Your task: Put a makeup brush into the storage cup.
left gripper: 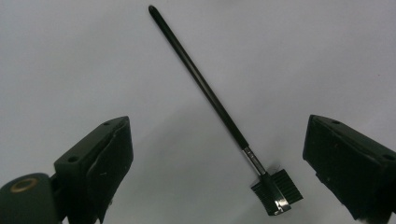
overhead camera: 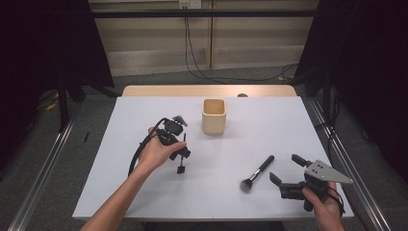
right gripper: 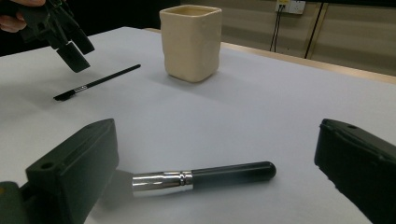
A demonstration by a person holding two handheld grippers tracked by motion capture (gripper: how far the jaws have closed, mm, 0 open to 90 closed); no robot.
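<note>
Toward the far middle of the white surface (overhead camera: 144,192) a cream square cup (overhead camera: 214,116) is seen standing upright; from above its inside looks bare, though its bottom cannot be made out clearly. No label or writing can be read on the cup or on either brush. Near the left side, the left gripper (overhead camera: 179,156) is held pointing down over a thin black comb brush (left gripper: 219,107), which is seen lying flat on the surface in the left gripper view, its bristled head (left gripper: 276,191) between the two jaws; the jaws are spread wide apart and nothing is clasped. At the near right, the right gripper (overhead camera: 285,169) is held low, its jaws likewise wide apart, with a thick powder brush (overhead camera: 258,173) lying on the surface just before them, untouched. A silver ferrule (right gripper: 161,182) is seen between the black handle and the bristles of that brush, and the cup is well apart from both.
</note>
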